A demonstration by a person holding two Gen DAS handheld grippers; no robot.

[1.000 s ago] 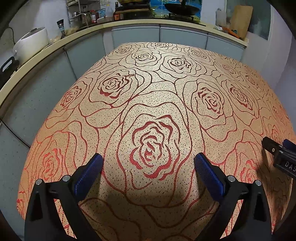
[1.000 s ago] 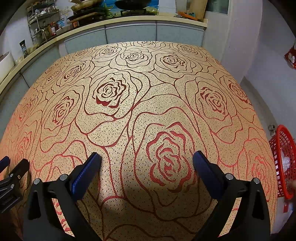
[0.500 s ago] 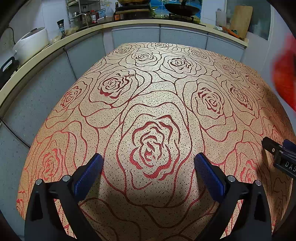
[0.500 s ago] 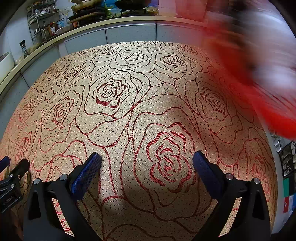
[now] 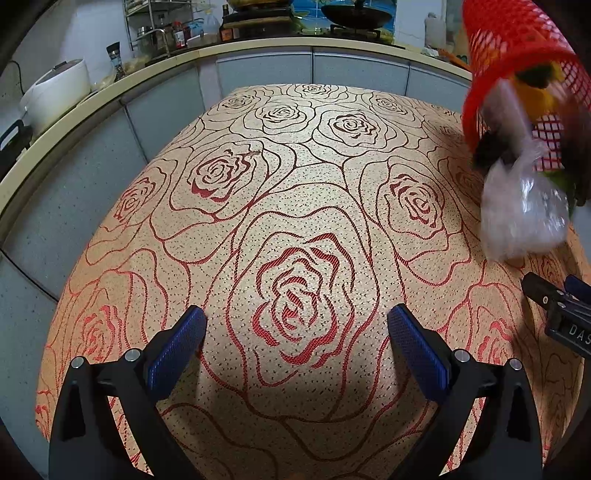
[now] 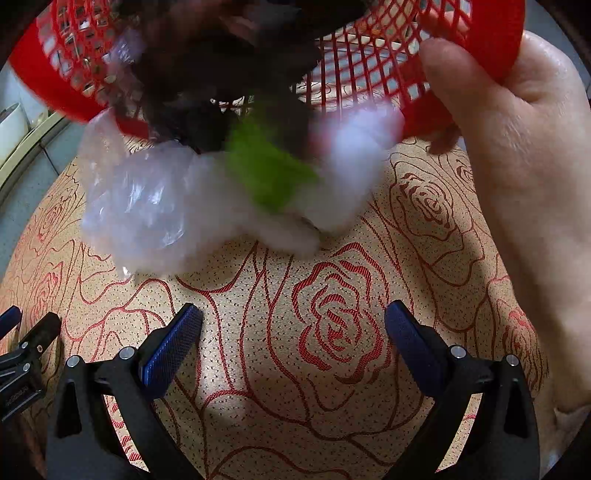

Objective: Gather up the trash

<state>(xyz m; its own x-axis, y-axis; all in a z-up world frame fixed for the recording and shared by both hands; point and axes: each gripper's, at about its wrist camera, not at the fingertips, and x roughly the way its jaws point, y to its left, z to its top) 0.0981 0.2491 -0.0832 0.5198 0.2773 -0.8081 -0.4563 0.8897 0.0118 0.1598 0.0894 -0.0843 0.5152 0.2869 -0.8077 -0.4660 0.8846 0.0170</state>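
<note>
the trash hung blurred in the air just below a tipped red mesh basket, above the far right part of the table: a crumpled clear plastic bag, a green scrap, white wads and dark pieces, too smeared to tell apart further. the basket's long axis was tilted, its open mouth pointing down and toward the near left in the left wrist view, its closed end up and away at the far right. a bare hand gripped the basket's rim from the right, thumb on the mesh.

beneath lay a tan tablecloth woven with red rose outlines, covering the whole table. beyond its far edge ran grey cabinet fronts under a cream counter, which carried a white rice cooker at the far left, bottles on a wire rack and a dark wok.

the left gripper sat low over the near cloth, its blue-padded fingers spread wide with nothing between them. the right gripper was beside it to the right, its fingers likewise spread wide and empty, directly under the falling trash.
</note>
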